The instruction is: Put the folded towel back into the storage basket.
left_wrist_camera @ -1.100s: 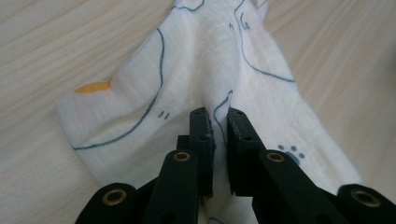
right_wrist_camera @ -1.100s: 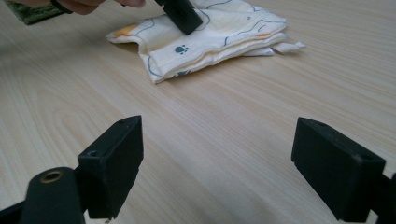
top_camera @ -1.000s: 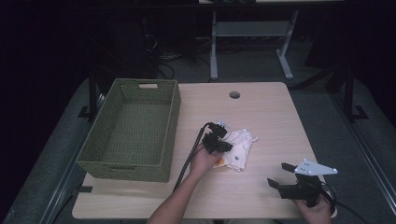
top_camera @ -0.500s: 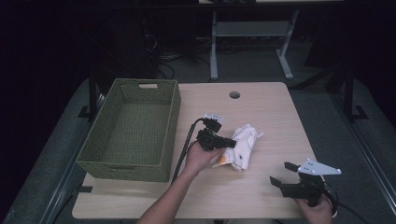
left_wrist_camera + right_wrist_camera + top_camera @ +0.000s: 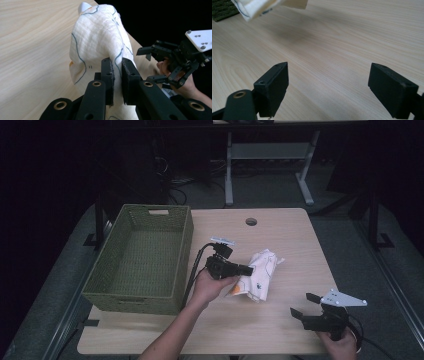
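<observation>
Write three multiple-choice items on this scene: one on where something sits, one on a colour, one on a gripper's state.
1. Where on the light wooden table does the woven rectangular basket sit?
A. along the left side
B. at the right edge
C. on the near right corner

2. What colour is the basket?
A. red
B. olive green
C. white

3. How do the left gripper's jaws stand?
A. spread wide over bare wood
B. shut on the white cloth with blue line print
C. inside the basket

Answers:
1 A, since the high view shows the basket lying along the left side.
2 B, since its weave is olive green.
3 B, since the left gripper view shows a fold of cloth pinched between the jaws, while the right gripper gapes open.
</observation>
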Available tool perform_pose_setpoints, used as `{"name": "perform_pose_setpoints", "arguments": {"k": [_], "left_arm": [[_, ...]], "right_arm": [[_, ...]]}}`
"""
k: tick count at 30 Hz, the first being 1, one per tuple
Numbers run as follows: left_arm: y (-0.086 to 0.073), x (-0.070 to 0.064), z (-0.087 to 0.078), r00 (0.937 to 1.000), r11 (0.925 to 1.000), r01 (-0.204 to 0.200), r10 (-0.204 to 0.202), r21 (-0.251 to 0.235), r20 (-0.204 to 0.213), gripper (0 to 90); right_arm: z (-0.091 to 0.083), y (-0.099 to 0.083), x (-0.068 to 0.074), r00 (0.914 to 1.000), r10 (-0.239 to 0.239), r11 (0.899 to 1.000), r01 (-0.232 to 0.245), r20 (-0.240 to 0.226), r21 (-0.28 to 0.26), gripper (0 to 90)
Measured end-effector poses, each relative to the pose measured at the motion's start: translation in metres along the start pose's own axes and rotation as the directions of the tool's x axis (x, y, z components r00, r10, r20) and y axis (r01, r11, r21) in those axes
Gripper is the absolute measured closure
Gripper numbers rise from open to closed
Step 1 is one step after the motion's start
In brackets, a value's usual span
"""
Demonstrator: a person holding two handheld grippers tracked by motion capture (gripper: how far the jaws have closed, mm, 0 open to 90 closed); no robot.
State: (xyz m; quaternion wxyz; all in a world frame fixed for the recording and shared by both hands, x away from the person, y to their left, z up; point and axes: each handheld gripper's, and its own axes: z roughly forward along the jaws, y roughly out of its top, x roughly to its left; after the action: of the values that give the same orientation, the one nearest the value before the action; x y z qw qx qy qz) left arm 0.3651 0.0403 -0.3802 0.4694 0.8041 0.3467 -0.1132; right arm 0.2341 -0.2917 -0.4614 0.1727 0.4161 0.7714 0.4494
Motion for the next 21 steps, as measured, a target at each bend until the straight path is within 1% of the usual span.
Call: {"name": "perform_pose_setpoints", "arguments": {"k": [4,9,13,14,16,17,21], "left_arm": [[0.001,0.001,-0.007,1.0,1.0,0.001,-0.001,-0.007,0.005,82.2],[0.001,0.0,-0.018,0.9999,0.9998,0.001,-0.001,-0.019,0.015,82.2],[0.003,-0.002,-0.027,0.9995,0.9996,0.008,-0.007,-0.027,0.03,82.0],[0.003,-0.003,-0.029,0.9996,0.9996,0.004,-0.003,-0.029,0.03,82.0],[0.005,-0.005,-0.033,0.9998,0.9997,-0.013,0.013,-0.019,0.013,81.8],[0.005,-0.005,-0.033,0.9998,0.9997,-0.013,0.013,-0.019,0.013,81.8],[0.006,-0.003,-0.043,0.9997,0.9997,-0.014,0.014,-0.019,0.02,81.7]], "right_arm": [[0.0,0.0,0.0,1.0,-0.002,1.0,0.002,0.003,0.001,16.3],[0.001,0.0,0.0,1.0,-0.003,1.0,0.003,0.001,0.001,16.2],[0.0,0.0,0.001,1.0,-0.004,1.0,0.004,0.006,0.002,16.2],[0.0,0.0,0.0,1.0,-0.004,1.0,0.004,0.006,0.0,16.2],[0.0,0.0,0.0,1.0,-0.001,1.0,0.001,0.007,0.001,16.2],[0.0,0.0,0.0,1.0,-0.001,1.0,0.001,0.007,0.001,16.2],[0.001,0.0,0.0,1.0,-0.003,1.0,0.003,0.009,0.004,16.2]]}}
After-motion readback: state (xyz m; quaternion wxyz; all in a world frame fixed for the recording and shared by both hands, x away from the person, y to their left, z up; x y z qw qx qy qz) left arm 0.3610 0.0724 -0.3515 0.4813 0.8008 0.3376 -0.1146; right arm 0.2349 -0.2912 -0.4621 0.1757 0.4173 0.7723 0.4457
